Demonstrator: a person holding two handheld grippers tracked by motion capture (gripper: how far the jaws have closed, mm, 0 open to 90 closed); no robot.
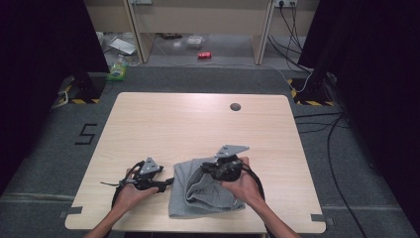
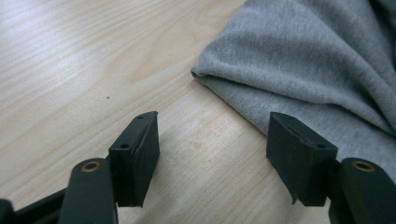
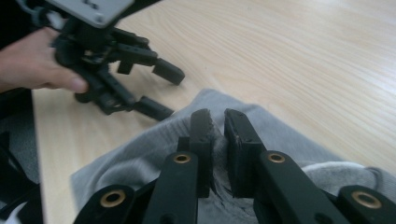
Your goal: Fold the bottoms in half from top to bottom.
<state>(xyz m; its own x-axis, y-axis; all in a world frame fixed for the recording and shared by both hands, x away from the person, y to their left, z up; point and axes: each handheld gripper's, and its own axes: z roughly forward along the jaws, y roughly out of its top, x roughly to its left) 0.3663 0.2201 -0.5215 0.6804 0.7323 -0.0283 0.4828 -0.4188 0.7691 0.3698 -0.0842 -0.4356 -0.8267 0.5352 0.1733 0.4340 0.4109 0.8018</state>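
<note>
A crumpled grey cloth (image 1: pixel 198 196) lies on the wooden table (image 1: pixel 198 124) near its front edge. My right gripper (image 1: pixel 208 171) sits over the cloth's upper part. In the right gripper view its jaws (image 3: pixel 218 119) stand nearly together, pinching a raised fold of the grey cloth (image 3: pixel 140 154). My left gripper (image 1: pixel 167 182) rests on the table just left of the cloth, pointing at its left edge. Seen from the left gripper view, it is open (image 2: pixel 212 135) with bare wood between the pads, and the cloth's folded corner (image 2: pixel 317 60) lies just ahead to the right. The left gripper (image 3: pixel 159 88) also appears in the right gripper view.
A dark round grommet (image 1: pixel 235 106) sits in the table's far part. The front edge of the table runs close behind the cloth. On the floor beyond are a red can (image 1: pixel 204 55), stand bases and cables (image 1: pixel 337 163) to the right.
</note>
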